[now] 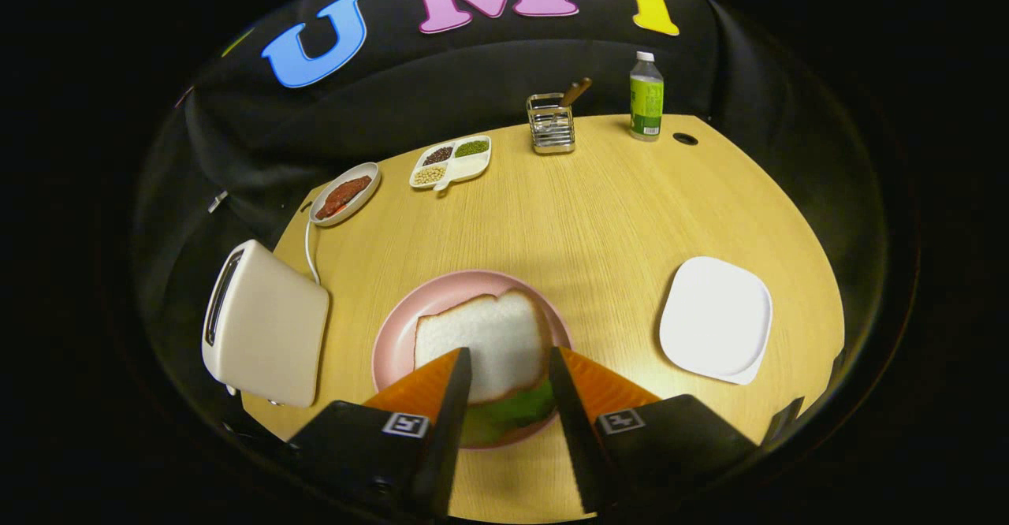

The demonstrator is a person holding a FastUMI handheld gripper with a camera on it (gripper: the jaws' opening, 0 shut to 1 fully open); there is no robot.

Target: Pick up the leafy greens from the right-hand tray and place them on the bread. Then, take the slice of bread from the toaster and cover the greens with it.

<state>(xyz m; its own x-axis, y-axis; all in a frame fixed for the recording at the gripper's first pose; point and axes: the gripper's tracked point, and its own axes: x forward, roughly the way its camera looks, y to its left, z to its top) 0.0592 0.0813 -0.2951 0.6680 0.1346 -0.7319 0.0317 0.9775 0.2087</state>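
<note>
At far left the toaster [264, 324] stands on the wooden table [599, 217], its slot edge-on, so whether a slice remains inside cannot be confirmed. Behind it lie a small dish of reddish food [344, 194] and a divided dish of beans [451, 161]. At centre, the pink plate [394, 336] carries a slice of bread [481, 336] with leafy greens [504, 418] protruding from beneath its near edge. The gripper [510, 363] hangs above the plate with its jaws apart and nothing between them; the bread lies in the gap below the fingertips. In my judgement the covering step is at or near completion. To finish well, the fingers should lift straight up, avoid dragging the slice, and leave it square over the greens. Any lower slice under the greens is hidden. Further right stand a metal utensil holder [550, 123] and a green-labelled bottle [646, 99]. The white tray [716, 318] at right holds nothing visible.
</note>
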